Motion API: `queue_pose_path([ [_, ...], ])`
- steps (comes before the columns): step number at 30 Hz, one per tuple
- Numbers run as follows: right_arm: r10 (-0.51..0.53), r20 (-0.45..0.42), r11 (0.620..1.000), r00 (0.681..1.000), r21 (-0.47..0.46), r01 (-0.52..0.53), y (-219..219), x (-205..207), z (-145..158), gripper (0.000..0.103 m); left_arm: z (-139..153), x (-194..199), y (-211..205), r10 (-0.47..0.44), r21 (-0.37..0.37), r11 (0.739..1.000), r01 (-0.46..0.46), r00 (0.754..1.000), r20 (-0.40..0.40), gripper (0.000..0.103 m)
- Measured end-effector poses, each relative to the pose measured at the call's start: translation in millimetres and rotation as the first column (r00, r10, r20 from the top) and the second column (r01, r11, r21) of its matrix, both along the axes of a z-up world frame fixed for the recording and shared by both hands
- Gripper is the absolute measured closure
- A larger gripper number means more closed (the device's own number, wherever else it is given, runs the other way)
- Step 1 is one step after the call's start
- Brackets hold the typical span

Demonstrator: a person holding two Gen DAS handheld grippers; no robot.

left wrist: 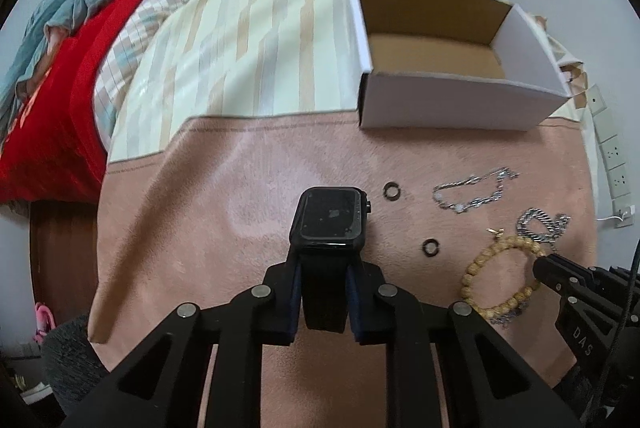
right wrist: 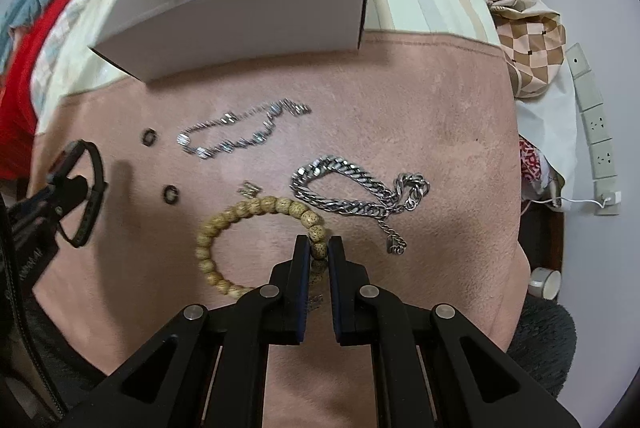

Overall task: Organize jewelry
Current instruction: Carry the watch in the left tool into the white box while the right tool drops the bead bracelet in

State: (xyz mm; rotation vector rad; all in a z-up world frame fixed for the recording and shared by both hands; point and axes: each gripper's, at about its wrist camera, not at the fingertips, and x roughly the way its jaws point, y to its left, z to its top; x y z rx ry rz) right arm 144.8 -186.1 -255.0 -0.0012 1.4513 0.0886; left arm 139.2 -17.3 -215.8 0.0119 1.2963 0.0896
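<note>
Hidden: the lower part of the bead bracelet [right wrist: 256,224] is covered by the right claw [right wrist: 319,248].
Box: the white cardboard box [left wrist: 452,104] is open, its brown floor bare.
Watch: black watch [left wrist: 330,216], its strap pinched in the closed left claw [left wrist: 323,268], above the pink cloth [left wrist: 224,212].
Right claw: closed on one bead.
Loose: two silver chains [right wrist: 240,132] [right wrist: 352,188] and two dark rings [right wrist: 149,137] [right wrist: 171,194].
</note>
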Motion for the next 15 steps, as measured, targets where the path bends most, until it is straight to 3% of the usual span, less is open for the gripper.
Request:
queue_pose_path([
  [7, 0.027, 0.088, 0.996, 0.996, 0.078, -0.034, 3, 1, 54, 0.094, 45, 0, -1, -0.029, -0.03, 0.999, 0.031, 0.997, 0.073, 0.087],
  [15, 0.079, 0.258, 0.988, 0.963, 0.106, -0.11, 6, 32, 145, 0.094, 90, 40, 5, -0.039, -0.1, 0.994, 0.054, 0.989, 0.14, 0.087],
])
